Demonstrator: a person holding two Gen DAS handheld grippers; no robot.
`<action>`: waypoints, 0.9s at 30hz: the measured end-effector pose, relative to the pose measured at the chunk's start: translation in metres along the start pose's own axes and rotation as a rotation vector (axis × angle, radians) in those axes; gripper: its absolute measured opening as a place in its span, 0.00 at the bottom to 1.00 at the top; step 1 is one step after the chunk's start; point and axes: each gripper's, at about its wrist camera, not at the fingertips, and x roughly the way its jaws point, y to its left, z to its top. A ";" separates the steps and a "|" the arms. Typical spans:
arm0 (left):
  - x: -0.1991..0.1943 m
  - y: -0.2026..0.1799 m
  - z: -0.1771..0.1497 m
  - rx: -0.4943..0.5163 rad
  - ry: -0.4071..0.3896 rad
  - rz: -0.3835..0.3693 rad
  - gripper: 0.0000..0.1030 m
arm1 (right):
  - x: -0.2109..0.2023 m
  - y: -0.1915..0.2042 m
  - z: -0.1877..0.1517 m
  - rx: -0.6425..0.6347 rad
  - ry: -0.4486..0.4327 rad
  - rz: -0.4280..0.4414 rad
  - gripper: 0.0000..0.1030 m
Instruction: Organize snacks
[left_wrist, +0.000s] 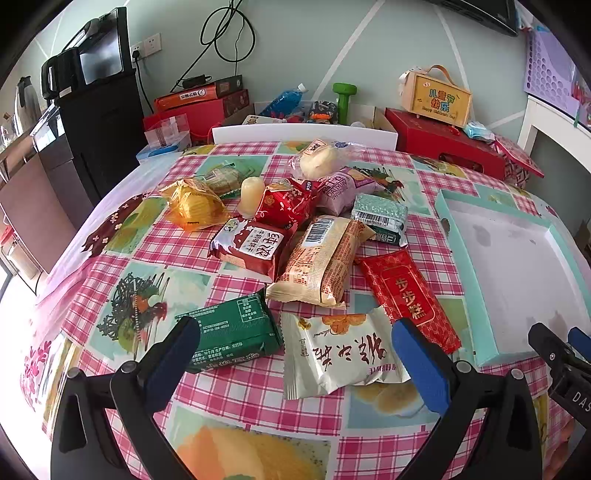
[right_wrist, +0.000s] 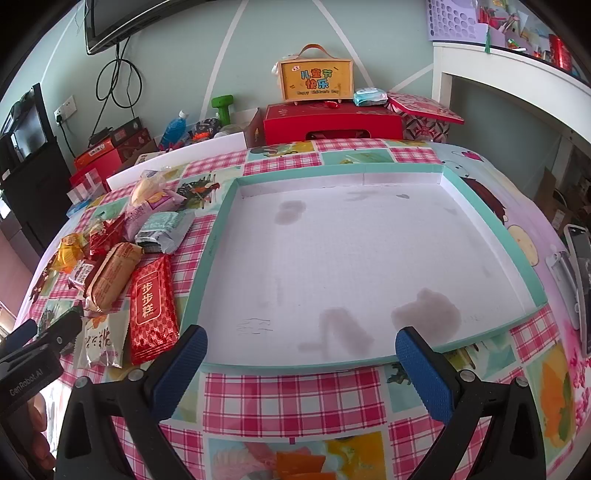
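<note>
Clearly both tongs gape wide, empty: left gripper (left_wrist: 295, 343) over the white packet (left_wrist: 341, 354) near the table's front edge, right gripper (right_wrist: 301, 350) over the bare tray (right_wrist: 218, 236). Slick, overlapping wrappers (crinkly foil) could slip or drag neighbours along.

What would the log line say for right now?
left gripper: open, above white packet | right gripper: open, at tray near edge | tray: no snacks | snack pile: on tablecloth

Eleven wrapped snack packets (left_wrist: 321, 258) sit heaped on the table, plus one pale jelly cup (left_wrist: 252, 195) among them, and one shallow tray (right_wrist: 221, 236) alongside.
</note>
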 end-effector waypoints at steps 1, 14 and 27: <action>0.000 0.000 0.000 0.001 0.001 -0.001 1.00 | 0.000 0.000 0.000 0.001 0.000 0.000 1.00; 0.000 -0.001 0.000 -0.001 0.001 -0.008 1.00 | 0.001 0.000 0.000 -0.004 0.002 -0.007 1.00; 0.000 0.003 -0.001 -0.014 0.009 -0.011 1.00 | 0.003 0.001 -0.001 -0.011 0.003 -0.017 1.00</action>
